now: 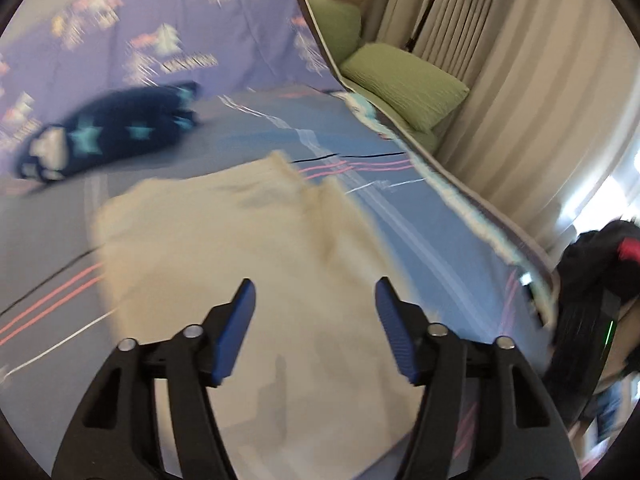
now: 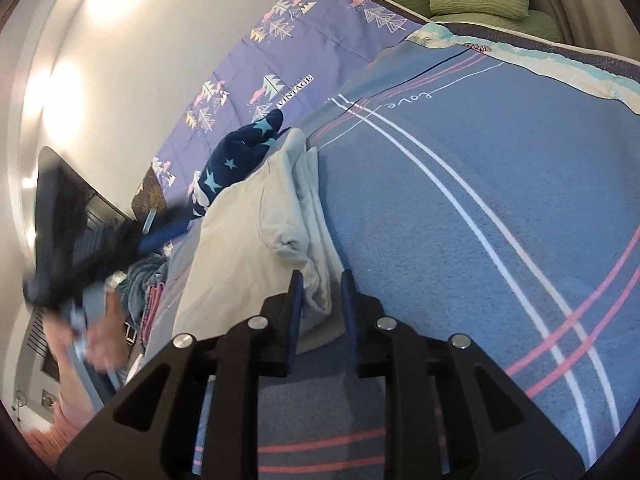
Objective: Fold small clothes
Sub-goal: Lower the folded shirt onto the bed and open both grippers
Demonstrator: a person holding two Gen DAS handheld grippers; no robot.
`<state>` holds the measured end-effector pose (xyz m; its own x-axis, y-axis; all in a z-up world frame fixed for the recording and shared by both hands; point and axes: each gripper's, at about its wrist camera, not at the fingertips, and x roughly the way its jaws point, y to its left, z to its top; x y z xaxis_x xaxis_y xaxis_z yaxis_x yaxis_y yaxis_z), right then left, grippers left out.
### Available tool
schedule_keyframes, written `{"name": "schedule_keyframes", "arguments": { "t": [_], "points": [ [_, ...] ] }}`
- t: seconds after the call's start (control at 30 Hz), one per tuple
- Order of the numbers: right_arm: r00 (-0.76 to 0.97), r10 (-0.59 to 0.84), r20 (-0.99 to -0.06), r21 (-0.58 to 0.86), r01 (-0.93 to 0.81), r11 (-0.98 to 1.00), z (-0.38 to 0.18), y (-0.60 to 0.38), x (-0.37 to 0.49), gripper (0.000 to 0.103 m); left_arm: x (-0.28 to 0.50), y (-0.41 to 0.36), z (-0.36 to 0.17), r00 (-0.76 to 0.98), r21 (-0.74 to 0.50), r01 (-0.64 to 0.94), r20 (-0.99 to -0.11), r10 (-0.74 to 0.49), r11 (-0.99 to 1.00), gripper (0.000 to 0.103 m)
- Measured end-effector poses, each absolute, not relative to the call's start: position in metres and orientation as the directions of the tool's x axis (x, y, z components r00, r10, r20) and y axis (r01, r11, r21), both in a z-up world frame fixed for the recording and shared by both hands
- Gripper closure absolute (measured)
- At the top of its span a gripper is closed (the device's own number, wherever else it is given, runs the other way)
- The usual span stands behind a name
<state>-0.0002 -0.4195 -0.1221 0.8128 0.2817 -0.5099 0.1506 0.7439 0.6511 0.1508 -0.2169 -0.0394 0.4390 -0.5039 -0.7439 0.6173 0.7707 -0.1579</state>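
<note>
Two claws are at work over one bed, with one cream garment, one dark star-printed garment and two green pillows in sight.

The left gripper [image 1: 316, 292] hangs above the near part of the cream garment [image 1: 224, 240] with its jaws set wide and nothing between the blue pads [image 1: 236, 332]; the cloth lies under it, and the view is smeared by motion. The right gripper [image 2: 320, 280] has its jaws only a little apart, a folded corner of the cream garment [image 2: 248, 240] lying in the gap; I cannot tell whether the pads press on it.

The cream garment lies just ahead of both claws on the blue blanket [image 2: 460, 208], folded over itself, its edges layered along the side nearest the right claw. Beyond it, further from the claws, sits the navy star-printed garment [image 1: 108, 132], bunched up on the purple sheet [image 1: 224, 32]. Farthest off, past the bed's edge, are the green pillows [image 1: 404, 80].
</note>
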Motion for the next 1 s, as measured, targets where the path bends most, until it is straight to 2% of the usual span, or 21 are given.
{"name": "schedule_keyframes", "arguments": {
  "t": [0.07,0.13,0.17,0.3,0.37,0.4,0.43,0.6,0.73,0.8,0.87,1.0],
  "points": [
    [0.817,0.28,-0.504,0.639,0.135,0.757,-0.12,-0.418,-0.002,0.08,0.124,-0.186,-0.044,0.51,-0.062,0.599,-0.739,-0.44,0.798,0.038],
    [0.818,0.28,-0.502,0.62,0.115,0.776,-0.118,-0.413,-0.002,0.071,0.1,-0.158,-0.051,0.554,-0.003,0.573,-0.736,-0.39,0.819,0.03],
    [0.818,0.28,-0.502,0.611,0.107,0.784,-0.116,-0.411,-0.002,0.069,0.086,-0.143,-0.055,0.564,0.011,0.563,-0.736,-0.374,0.826,0.028],
    [0.811,0.259,-0.524,0.569,0.107,0.815,-0.113,-0.403,-0.002,0.06,0.052,-0.115,-0.07,0.554,-0.003,0.555,-0.745,-0.373,0.832,0.027],
    [0.811,0.251,-0.528,0.561,0.112,0.82,-0.111,-0.402,-0.002,0.053,0.041,-0.113,-0.081,0.542,0.008,0.568,-0.756,-0.367,0.823,0.027],
    [0.812,0.235,-0.535,0.553,0.125,0.824,-0.111,-0.402,-0.003,0.045,0.039,-0.115,-0.087,0.544,0.028,0.568,-0.763,-0.349,0.823,0.027],
    [0.813,0.205,-0.546,0.535,0.15,0.831,-0.109,-0.403,-0.004,0.041,0.038,-0.116,-0.093,0.55,0.053,0.561,-0.769,-0.325,0.826,0.027],
    [0.791,0.143,-0.595,0.474,0.201,0.857,-0.102,-0.409,-0.003,0.034,0.043,-0.128,-0.103,0.582,0.099,0.541,-0.761,-0.287,0.835,0.027],
    [0.774,0.23,-0.59,0.512,0.138,0.848,-0.102,-0.405,0.009,0.025,0.054,-0.133,-0.105,0.597,0.118,0.498,-0.765,-0.242,0.859,0.027],
    [0.743,0.205,-0.637,0.479,0.174,0.86,-0.108,-0.402,0.018,0.024,0.053,-0.13,-0.103,0.608,0.112,0.489,-0.755,-0.245,0.865,0.027],
    [0.698,0.108,-0.708,0.407,0.278,0.87,-0.12,-0.407,0.026,0.027,0.052,-0.127,-0.103,0.624,0.125,0.475,-0.746,-0.233,0.871,0.027],
    [0.714,0.102,-0.693,0.423,0.289,0.859,-0.121,-0.415,0.018,0.031,0.058,-0.11,-0.107,0.622,0.114,0.436,-0.755,-0.208,0.893,0.019]
  ]
}}
